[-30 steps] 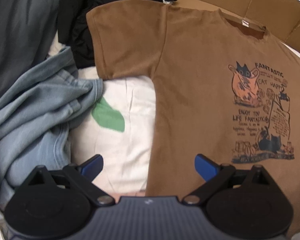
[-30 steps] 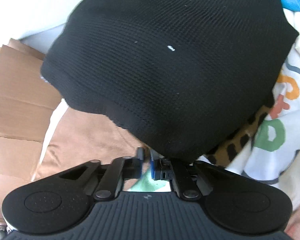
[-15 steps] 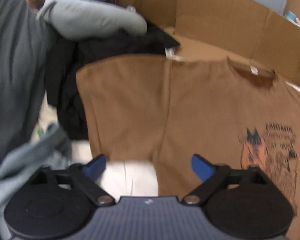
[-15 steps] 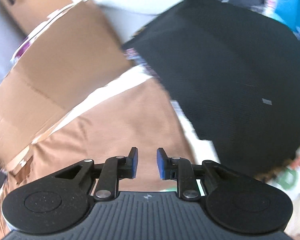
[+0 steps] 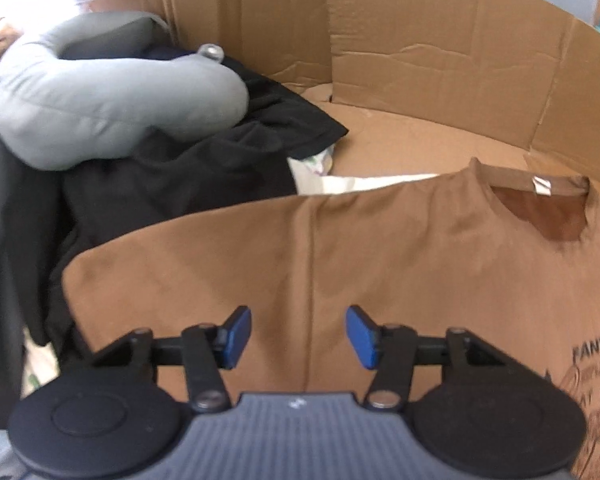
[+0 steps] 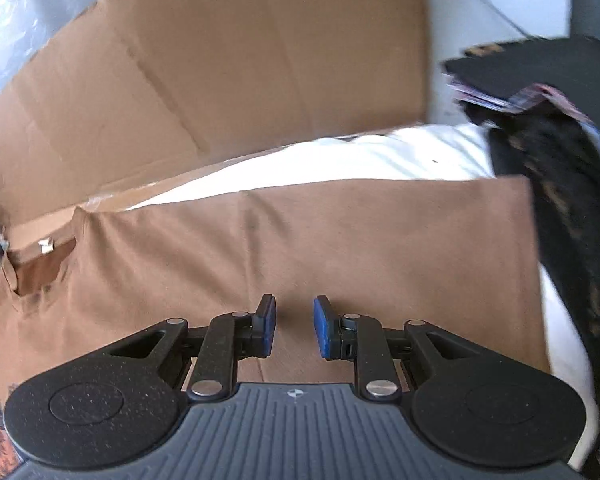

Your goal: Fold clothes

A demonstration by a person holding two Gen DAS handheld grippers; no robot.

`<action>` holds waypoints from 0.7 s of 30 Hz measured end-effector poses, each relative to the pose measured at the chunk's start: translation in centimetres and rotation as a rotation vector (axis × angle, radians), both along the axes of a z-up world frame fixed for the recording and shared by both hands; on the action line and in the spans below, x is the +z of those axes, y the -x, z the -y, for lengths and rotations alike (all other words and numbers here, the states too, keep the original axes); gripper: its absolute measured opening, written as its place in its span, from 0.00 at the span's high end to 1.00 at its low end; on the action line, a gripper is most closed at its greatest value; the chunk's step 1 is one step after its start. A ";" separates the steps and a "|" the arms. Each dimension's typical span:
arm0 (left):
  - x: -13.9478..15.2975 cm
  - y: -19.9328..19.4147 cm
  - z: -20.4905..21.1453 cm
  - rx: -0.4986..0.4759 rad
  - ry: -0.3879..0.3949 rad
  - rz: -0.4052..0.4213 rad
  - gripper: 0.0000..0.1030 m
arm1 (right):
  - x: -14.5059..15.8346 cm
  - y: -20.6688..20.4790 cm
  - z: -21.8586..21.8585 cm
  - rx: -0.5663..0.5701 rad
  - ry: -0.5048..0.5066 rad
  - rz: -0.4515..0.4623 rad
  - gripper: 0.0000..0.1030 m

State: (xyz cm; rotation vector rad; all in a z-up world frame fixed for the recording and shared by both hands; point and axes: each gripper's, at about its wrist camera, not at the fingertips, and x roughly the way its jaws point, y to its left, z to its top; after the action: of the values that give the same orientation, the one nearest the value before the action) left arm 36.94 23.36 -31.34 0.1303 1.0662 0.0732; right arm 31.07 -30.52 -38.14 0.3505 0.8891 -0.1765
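Brown T-shirt [image 5: 380, 264] lies flat, collar up at one o'clock in the left view, sleeve edge running out toward nine. Left gripper [image 5: 299, 336] hangs over the shoulder seam, jaws half apart and just been closing, nothing between them. Right gripper [image 6: 294, 330] sits above the other sleeve, jaws a narrow gap apart, empty. Cardboard wall [image 5: 440, 52] rims twelve o'clock; black clothing [image 5: 204, 160] and grey pillow [image 5: 112, 96] crowd ten.

brown T-shirt [image 5: 400, 248], dark print; grey pillow [image 5: 100, 108]
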 end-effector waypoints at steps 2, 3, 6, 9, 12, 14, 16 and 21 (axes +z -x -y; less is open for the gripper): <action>-0.7 -0.7 0.7 0.000 -0.009 -0.004 0.46 | -0.3 -1.0 -0.3 0.013 0.015 0.001 0.79; -1.0 -0.9 1.0 -0.004 -0.011 -0.007 0.46 | -0.5 -1.5 -0.4 0.016 0.021 0.002 0.79; -1.8 -1.5 1.9 -0.015 -0.019 -0.013 0.46 | -0.7 -3.2 -0.3 0.005 0.029 0.006 0.78; -2.4 -2.0 2.4 -0.023 -0.032 -0.012 0.46 | -0.7 -4.2 0.0 0.001 0.046 0.002 0.76; -2.8 -2.6 2.2 -0.019 -0.034 -0.015 0.46 | -0.9 -5.3 0.2 0.016 0.074 0.003 0.78; -3.0 -2.9 1.9 -0.015 -0.041 -0.014 0.46 | -0.8 -5.7 0.5 0.012 0.087 0.005 0.80; -3.1 -3.2 1.7 -0.009 -0.039 -0.005 0.50 | -0.7 -6.2 0.9 0.001 0.101 0.007 0.84; -3.0 -4.6 1.2 -0.014 -0.015 0.009 0.73 | 0.0 -7.0 1.7 -0.047 0.110 0.008 0.90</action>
State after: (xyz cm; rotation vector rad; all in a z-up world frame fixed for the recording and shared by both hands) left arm 41.51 22.20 -34.32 0.1513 1.0554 0.0690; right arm 38.03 -32.20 -38.10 0.2697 0.8598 -0.2664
